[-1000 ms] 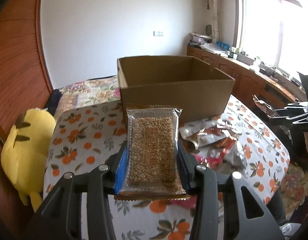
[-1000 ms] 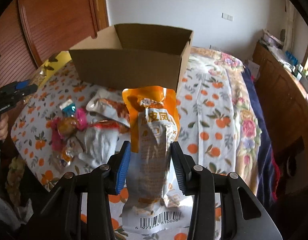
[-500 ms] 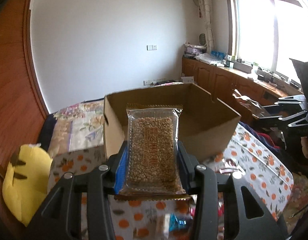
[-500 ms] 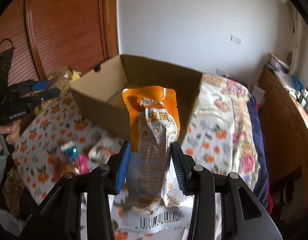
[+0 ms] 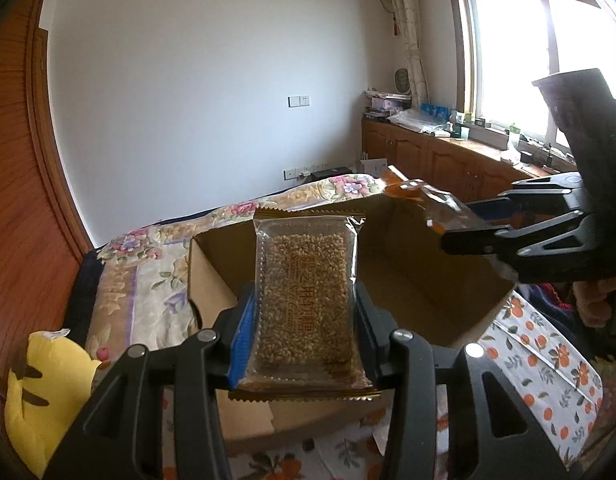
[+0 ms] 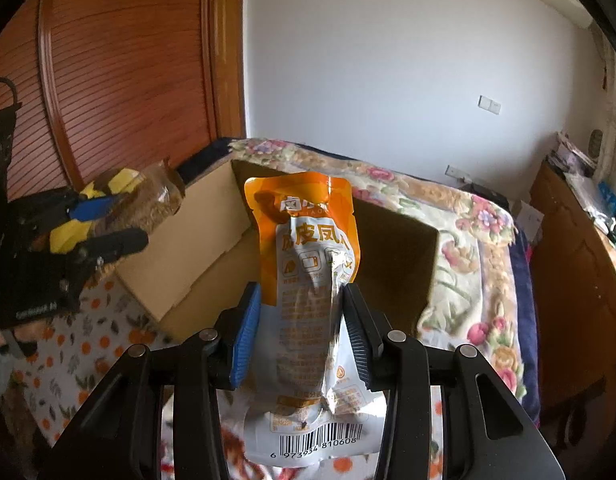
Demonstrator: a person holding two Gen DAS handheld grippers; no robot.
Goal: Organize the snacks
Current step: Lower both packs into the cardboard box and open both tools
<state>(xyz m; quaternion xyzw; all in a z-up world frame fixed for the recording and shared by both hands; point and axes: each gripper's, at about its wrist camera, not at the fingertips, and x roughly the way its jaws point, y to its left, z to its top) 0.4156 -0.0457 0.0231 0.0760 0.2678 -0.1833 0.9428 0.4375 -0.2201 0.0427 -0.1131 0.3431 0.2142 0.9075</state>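
My left gripper (image 5: 305,304) is shut on a clear packet of a sesame grain bar (image 5: 305,292) and holds it above the near edge of an open cardboard box (image 5: 448,288). My right gripper (image 6: 301,312) is shut on an orange and white snack pouch (image 6: 308,264), held over the same box (image 6: 211,248). Each gripper shows in the other's view: the right one (image 5: 464,228) at the box's right side, the left one (image 6: 119,220) at its left. The inside of the box is mostly hidden.
The box stands on a table with an orange-print cloth (image 5: 548,364). A floral bed (image 6: 468,216) lies behind it. A yellow plush toy (image 5: 39,376) sits at the left. Wooden cabinets (image 5: 428,156) run along the window wall, a wooden sliding door (image 6: 119,64) on the other side.
Both grippers have risen and moved forward with their packets, from above the table's loose snacks to over the open box. The loose snacks have dropped out of view.
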